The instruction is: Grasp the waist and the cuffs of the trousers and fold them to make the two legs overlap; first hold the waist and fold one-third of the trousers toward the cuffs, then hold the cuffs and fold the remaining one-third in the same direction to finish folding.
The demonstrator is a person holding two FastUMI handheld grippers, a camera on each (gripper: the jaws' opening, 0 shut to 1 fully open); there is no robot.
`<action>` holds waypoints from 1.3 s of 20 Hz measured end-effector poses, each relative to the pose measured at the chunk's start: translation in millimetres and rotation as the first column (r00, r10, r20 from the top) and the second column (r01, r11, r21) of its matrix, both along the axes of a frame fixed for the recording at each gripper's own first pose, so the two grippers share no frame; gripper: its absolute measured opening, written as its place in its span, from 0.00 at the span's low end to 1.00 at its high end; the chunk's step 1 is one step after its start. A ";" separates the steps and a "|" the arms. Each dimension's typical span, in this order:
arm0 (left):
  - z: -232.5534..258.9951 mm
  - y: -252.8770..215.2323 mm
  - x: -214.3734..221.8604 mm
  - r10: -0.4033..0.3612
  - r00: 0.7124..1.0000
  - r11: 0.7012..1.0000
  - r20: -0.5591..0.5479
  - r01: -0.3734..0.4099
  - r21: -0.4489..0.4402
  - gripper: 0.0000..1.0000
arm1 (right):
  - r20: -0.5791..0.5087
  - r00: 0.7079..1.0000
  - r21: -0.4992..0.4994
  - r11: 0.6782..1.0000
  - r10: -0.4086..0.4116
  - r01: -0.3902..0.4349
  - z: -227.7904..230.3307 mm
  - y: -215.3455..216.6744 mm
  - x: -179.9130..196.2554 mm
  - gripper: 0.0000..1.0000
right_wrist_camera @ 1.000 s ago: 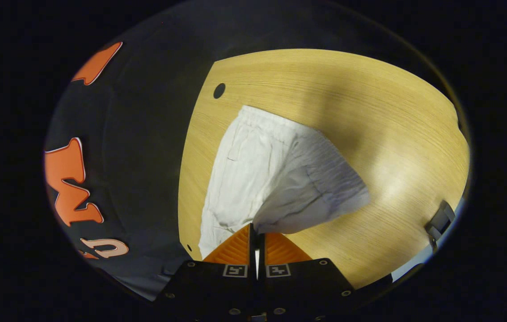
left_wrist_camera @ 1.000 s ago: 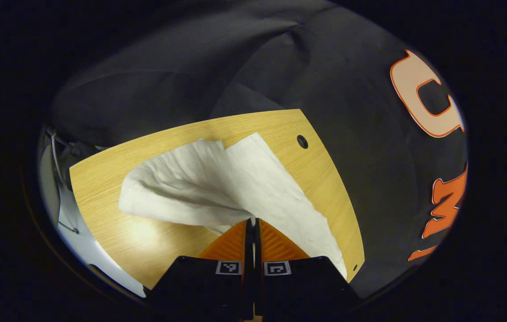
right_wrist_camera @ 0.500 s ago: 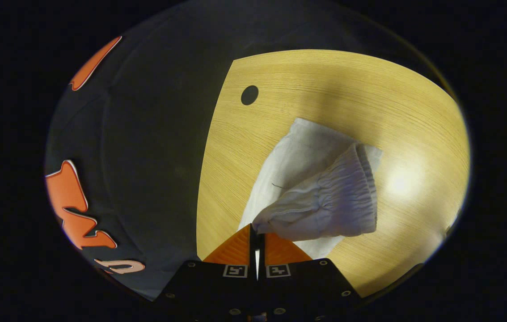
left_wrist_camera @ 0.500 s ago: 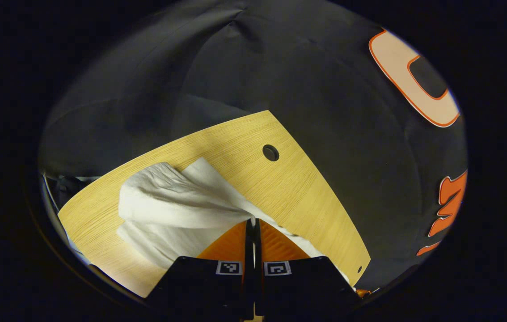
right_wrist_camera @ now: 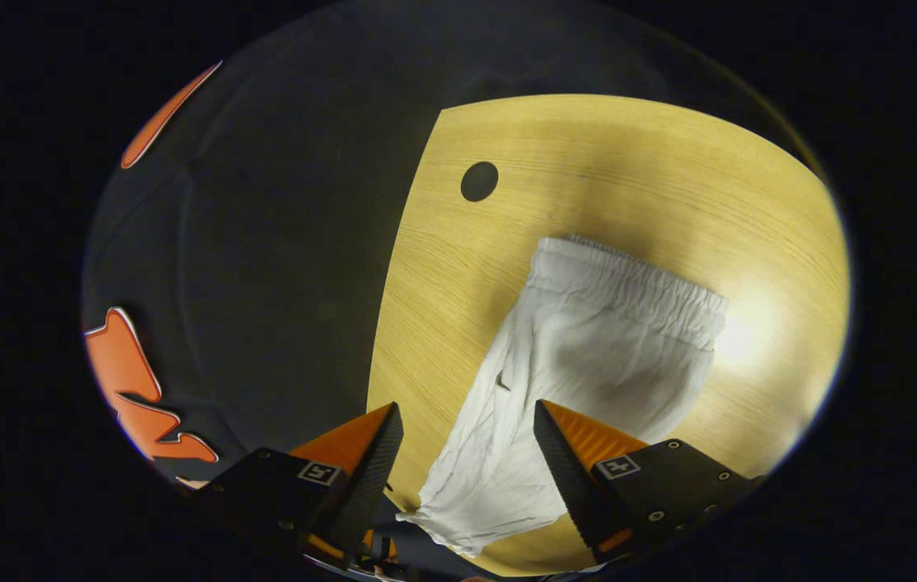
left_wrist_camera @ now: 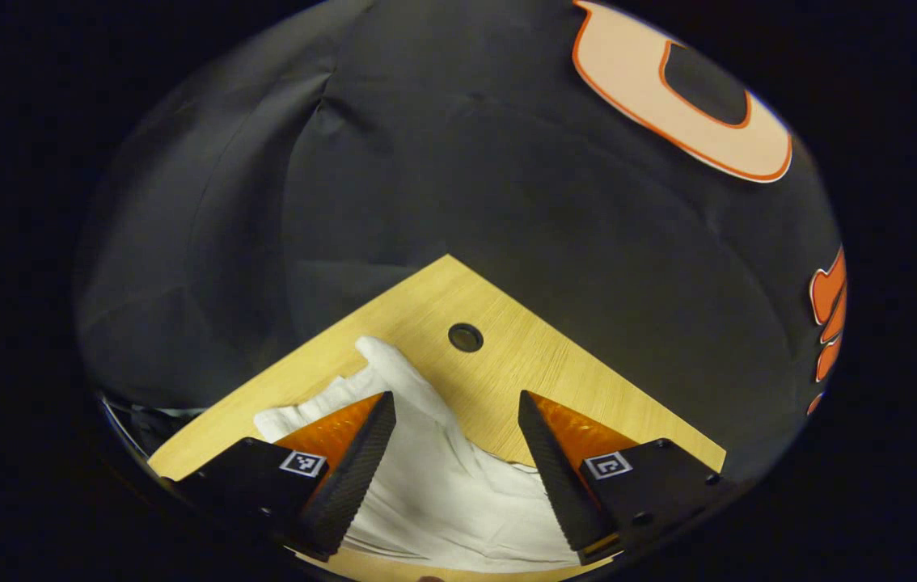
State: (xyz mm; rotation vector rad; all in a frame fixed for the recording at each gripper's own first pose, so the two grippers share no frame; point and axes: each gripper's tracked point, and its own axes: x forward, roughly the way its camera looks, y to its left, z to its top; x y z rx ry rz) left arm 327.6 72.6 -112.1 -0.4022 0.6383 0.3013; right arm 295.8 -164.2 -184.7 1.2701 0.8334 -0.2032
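White trousers (right_wrist_camera: 588, 356) flat on counter (right_wrist_camera: 628, 178), waist folded over; both hand-held grippers (left_wrist_camera: 456, 461) (right_wrist_camera: 466, 469) spread apart, cloth let go to settle.

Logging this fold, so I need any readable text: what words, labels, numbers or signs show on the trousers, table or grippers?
White trousers: no print or tag visible.
Wooden table: none.
Left gripper and right gripper: square coded markers on the fingers, patterns only, no readable text.

Left gripper (left_wrist_camera: 456, 402), right gripper (right_wrist_camera: 468, 412) spread.
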 end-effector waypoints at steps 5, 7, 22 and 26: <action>31.6 -9.9 -4.2 -0.045 0.993 0.996 0.108 0.036 0.084 1.00 | 0.092 0.995 -0.066 0.997 -0.028 0.034 28.5 -36.2 -19.5 0.98; 54.0 -8.5 -9.8 -0.059 0.987 0.996 0.152 0.048 0.076 1.00 | 0.093 0.995 -0.112 0.993 -0.037 0.047 26.3 -54.5 -32.8 0.98; 110.2 -58.1 -48.9 -0.156 0.953 0.955 0.261 0.077 0.287 1.00 | -0.092 0.994 -0.118 0.992 -0.053 0.042 -74.8 -93.2 -78.3 0.98; 116.1 -55.7 -46.3 -0.148 0.956 0.948 0.255 0.064 0.312 1.00 | -0.129 0.991 -0.096 0.995 -0.043 0.030 -87.0 -87.0 -73.1 0.98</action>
